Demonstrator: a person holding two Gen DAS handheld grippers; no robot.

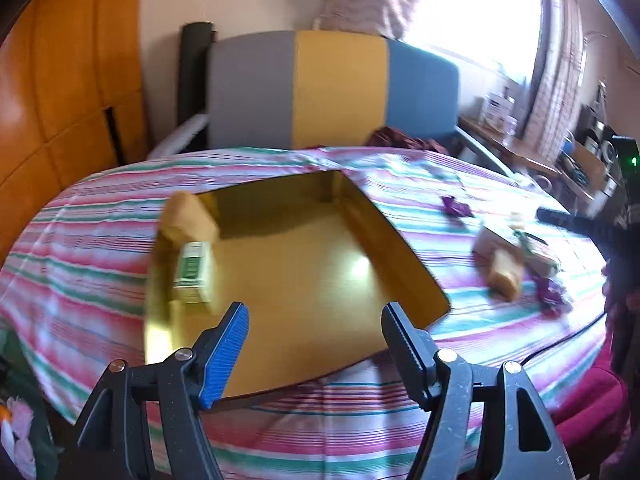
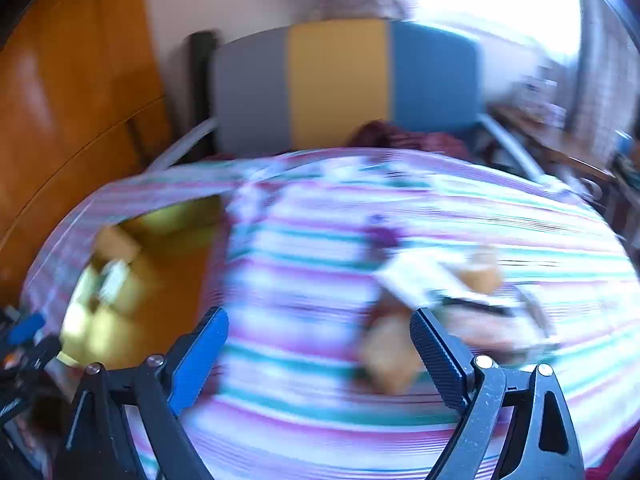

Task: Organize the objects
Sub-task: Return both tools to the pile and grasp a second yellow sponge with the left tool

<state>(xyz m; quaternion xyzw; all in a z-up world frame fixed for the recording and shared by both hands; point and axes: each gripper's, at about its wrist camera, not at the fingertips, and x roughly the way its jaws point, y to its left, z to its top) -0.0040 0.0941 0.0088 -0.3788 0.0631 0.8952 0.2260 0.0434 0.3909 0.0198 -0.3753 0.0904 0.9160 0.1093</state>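
A shallow gold tray [image 1: 304,264] lies on the striped bedsheet [image 1: 80,248]. At its left side sit a tan packet [image 1: 188,216] and a green and white box [image 1: 194,276]. My left gripper [image 1: 315,307] hovers open over the tray's near edge, with nothing between its fingers. To the right on the sheet lies a loose pile with a tan block [image 1: 506,276] and purple wrappers [image 1: 456,206]. The right wrist view is heavily blurred. There my right gripper [image 2: 318,314] stands open over the sheet, a tan block [image 2: 388,356] just inside its right finger and the tray [image 2: 160,264] off to the left.
A headboard in grey, yellow and blue [image 1: 336,88] stands behind the bed, with a wooden wardrobe [image 1: 60,80] to the left. A cluttered side table [image 1: 520,144] sits at the right by a bright window. A dark red cloth [image 1: 400,138] lies at the far edge.
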